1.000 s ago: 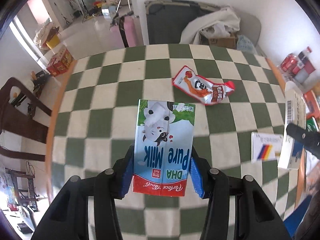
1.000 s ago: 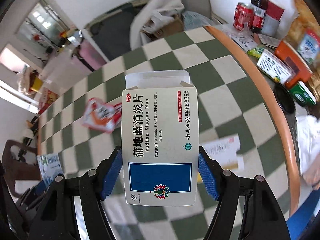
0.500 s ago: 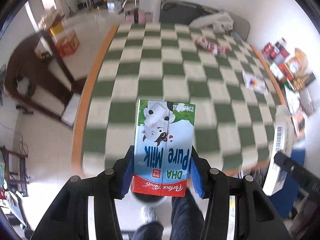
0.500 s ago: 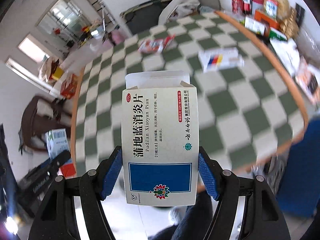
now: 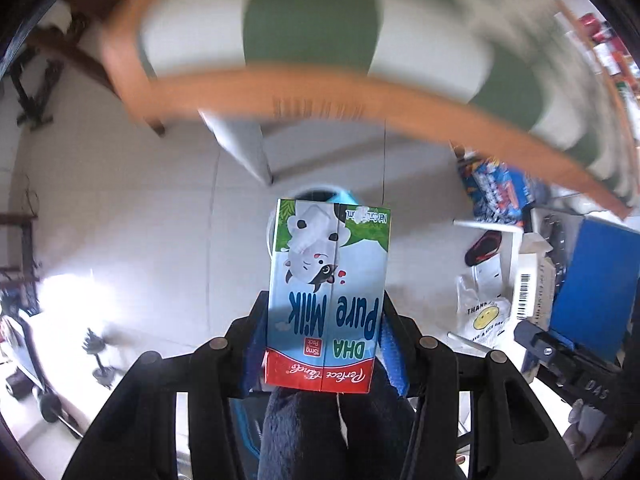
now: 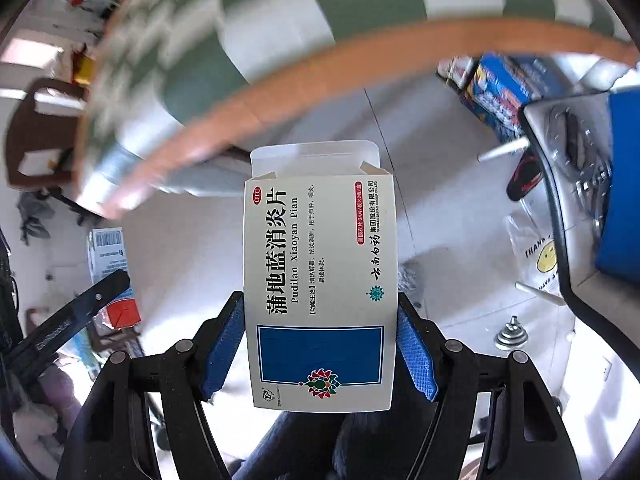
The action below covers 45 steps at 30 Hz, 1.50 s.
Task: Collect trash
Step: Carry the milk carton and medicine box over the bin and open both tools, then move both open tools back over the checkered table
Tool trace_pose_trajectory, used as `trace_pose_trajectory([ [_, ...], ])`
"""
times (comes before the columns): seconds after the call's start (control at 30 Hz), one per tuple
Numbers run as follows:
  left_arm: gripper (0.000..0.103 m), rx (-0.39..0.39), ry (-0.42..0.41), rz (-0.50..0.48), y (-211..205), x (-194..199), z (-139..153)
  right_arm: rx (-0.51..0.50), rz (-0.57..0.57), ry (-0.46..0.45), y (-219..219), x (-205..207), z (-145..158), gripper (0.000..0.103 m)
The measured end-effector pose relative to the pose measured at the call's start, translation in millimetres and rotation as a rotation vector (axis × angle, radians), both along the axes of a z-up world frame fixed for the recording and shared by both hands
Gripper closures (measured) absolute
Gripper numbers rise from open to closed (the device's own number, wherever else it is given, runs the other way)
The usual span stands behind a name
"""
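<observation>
Both views are bright with daylight. Heavy motion blur smears the checkered table [image 5: 312, 28] from ten to two o'clock. White glare burns out the floor [image 5: 68, 300] at nine o'clock, left view. Fisheye bending and dark vignetting ring the edges.

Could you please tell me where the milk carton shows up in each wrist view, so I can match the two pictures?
Left wrist: milk carton centre, clamped in the left gripper.
Right wrist: carton at the left edge, seen side-on.
Shared landmark: the smiley plastic bag on the floor.
</observation>
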<state>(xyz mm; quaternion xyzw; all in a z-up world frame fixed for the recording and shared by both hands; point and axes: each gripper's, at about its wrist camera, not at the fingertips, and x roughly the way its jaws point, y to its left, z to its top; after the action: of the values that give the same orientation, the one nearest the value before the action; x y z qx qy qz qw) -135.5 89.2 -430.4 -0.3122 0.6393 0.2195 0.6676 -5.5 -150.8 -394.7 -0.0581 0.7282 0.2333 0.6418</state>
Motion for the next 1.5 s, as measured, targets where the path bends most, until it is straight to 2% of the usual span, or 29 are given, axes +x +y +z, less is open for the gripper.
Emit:
trace_pose_trajectory([
  [0.17,0.057,-0.044,0.057,-0.001,-2,10,-110,-0.035,0.035,0.045,8,-7,-111,0.029],
  [0.33,0.056,-0.049,0.106,-0.068,-4,28,-206,-0.041,0.018,0.084,16,-2,-217,0.029],
  [0.5,0.056,-0.053,0.151,-0.061,8,41,-263,-0.060,-0.008,0.128,25,-2,-312,0.029],
  [0.63,0.054,-0.106,0.146,-0.044,25,32,-288,-0.050,-0.021,0.152,34,-3,-360,0.029],
  [0.7,0.049,-0.120,0.134,-0.030,31,31,-293,-0.043,-0.029,0.157,41,-3,-374,0.029],
  [0.73,0.037,-0.120,0.127,-0.024,33,30,-293,-0.038,-0.031,0.157,45,-3,-378,0.029],
  [0.77,0.020,-0.106,0.124,-0.018,36,29,-293,-0.026,-0.034,0.159,51,-3,-383,0.029],
  [0.83,0.005,-0.076,0.126,-0.010,41,26,-289,-0.009,-0.023,0.159,61,-1,-394,0.028],
  [0.9,0.004,-0.061,0.134,0.009,46,19,-287,-0.004,-0.010,0.165,69,1,-401,0.015],
  [0.93,0.003,-0.055,0.138,0.017,48,16,-287,-0.002,-0.008,0.165,71,1,-404,0.000],
  [0.97,0.000,-0.046,0.142,0.018,49,13,-285,0.001,-0.002,0.158,73,1,-406,0.000],
  [1.23,0.000,0.040,0.162,-0.011,40,-4,-266,-0.098,0.070,0.053,74,-5,-384,0.000],
  [1.5,0.000,0.043,0.135,0.011,22,-18,-222,-0.166,0.145,-0.059,67,-10,-337,0.000],
])
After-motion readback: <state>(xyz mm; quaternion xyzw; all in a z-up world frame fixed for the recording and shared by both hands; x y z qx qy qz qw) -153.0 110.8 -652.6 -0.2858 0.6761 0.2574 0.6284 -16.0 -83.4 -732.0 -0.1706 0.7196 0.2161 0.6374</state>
